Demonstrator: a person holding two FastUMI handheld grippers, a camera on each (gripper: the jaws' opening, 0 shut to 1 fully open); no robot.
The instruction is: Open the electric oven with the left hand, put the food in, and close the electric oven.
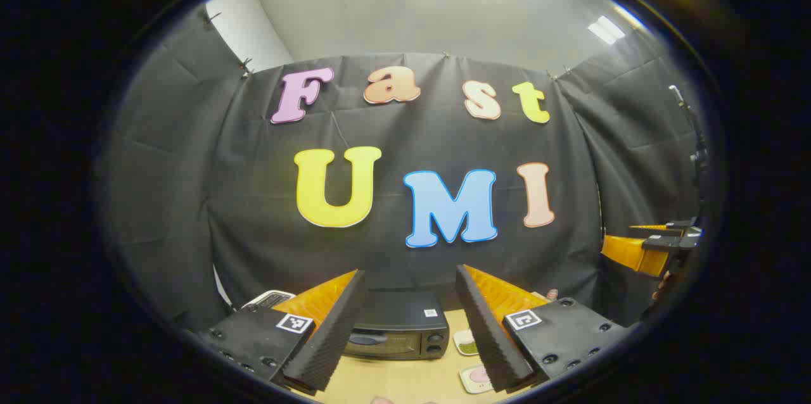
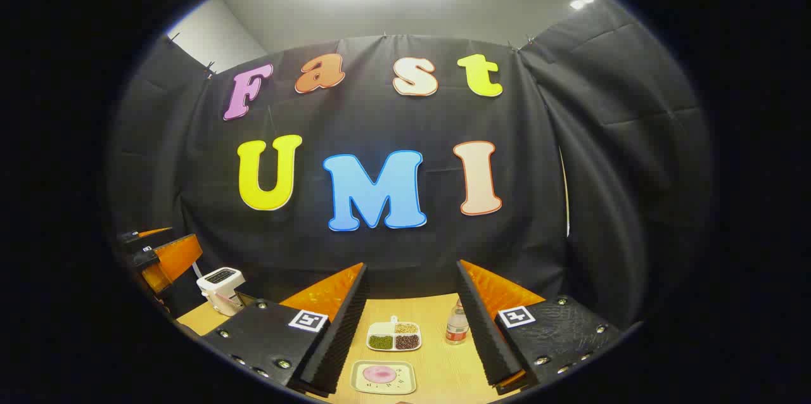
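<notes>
In the left gripper view, the left gripper [image 1: 408,328] is held high with its fingers spread wide and nothing between them. Framed in that gap, ahead and below, the electric oven [image 1: 398,327] is seen on the wooden surface [image 1: 405,382], its door shut and its long axis lying across the line of approach. To its right a small dish [image 1: 467,343] is glimpsed.

In the right gripper view, the right gripper [image 2: 410,328] is likewise held wide and empty. Nearest below it lies the plate of pink food [image 2: 383,377], then a divided dish [image 2: 394,335] and a bottle [image 2: 456,325]; a white toaster [image 2: 220,289] stands far left.

The left gripper is judged the better aligned with the oven; the door is not yet opened.
</notes>
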